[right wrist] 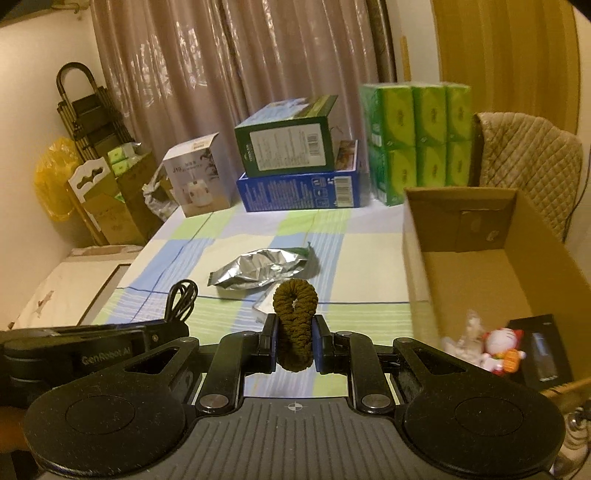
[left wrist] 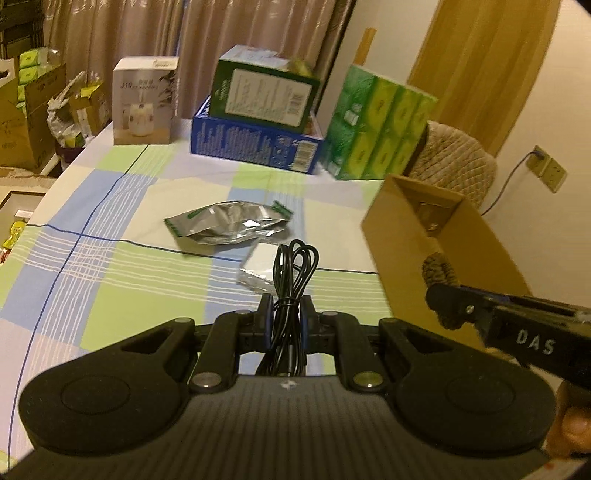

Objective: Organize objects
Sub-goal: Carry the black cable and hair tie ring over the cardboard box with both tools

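"das" on right tool (left wrist: 448, 295); "genrobot.ai" on left tool (right wrist: 177, 325); "j10" on white box (left wrist: 144, 99).

Left wrist view: mounted behind the left gripper (left wrist: 287, 310), raised above the bench (left wrist: 110, 266), facing forward and slightly down toward the curtain (left wrist: 147, 33). The right gripper (left wrist: 454, 295) enters at its right edge.

Right wrist view: mounted behind the right gripper (right wrist: 294, 332), same heading, set further right, close beside the carton (right wrist: 461, 229). The left gripper (right wrist: 162, 332) enters at its left.

Shared: foil bag (left wrist: 229, 223) (right wrist: 258, 271), stacked boxes (left wrist: 258, 122) (right wrist: 295, 162), tissue pack (left wrist: 376, 125) (right wrist: 417, 144), carton (left wrist: 391, 229).
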`<state>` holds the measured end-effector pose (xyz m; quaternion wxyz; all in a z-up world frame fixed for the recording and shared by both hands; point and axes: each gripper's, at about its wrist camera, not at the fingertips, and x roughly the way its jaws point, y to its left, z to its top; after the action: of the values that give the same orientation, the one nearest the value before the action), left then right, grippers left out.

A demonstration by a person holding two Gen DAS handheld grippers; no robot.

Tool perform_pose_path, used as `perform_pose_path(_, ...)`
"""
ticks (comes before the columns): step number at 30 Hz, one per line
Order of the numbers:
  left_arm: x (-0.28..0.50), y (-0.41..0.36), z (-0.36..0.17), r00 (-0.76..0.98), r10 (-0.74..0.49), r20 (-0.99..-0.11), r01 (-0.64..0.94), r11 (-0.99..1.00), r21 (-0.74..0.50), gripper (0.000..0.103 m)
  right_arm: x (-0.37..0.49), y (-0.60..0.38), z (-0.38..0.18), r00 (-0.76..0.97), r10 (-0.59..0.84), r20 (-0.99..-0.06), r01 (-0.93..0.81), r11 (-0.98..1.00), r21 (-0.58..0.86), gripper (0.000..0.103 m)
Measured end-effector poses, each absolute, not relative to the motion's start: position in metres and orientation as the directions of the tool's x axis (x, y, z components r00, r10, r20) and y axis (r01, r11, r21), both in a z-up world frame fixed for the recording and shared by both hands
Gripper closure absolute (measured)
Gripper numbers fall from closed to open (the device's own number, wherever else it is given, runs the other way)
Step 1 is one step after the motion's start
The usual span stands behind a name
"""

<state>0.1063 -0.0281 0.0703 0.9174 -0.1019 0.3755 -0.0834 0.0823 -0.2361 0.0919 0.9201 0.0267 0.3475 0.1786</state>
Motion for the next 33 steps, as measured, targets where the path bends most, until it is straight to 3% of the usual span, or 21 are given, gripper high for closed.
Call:
perform_pose_path(13, 0.066, -0.075, 0.101, 0.704, -0.312, -0.638, 0.175, 0.947, -0.27, 0.092, 0.041, -0.273, 0.112, 0.732, 0.298, -0.612, -0.269, 0.953, 0.141, 0.088)
perform_pose_path(33, 0.065, -0.118, 0.11, 0.687, -0.351, -0.636, 0.243, 0.936, -0.254, 0.092, 0.036, -0.307, 0.119, 0.749, 0.289, -0.596, -0.233, 0.957, 0.171, 0.088)
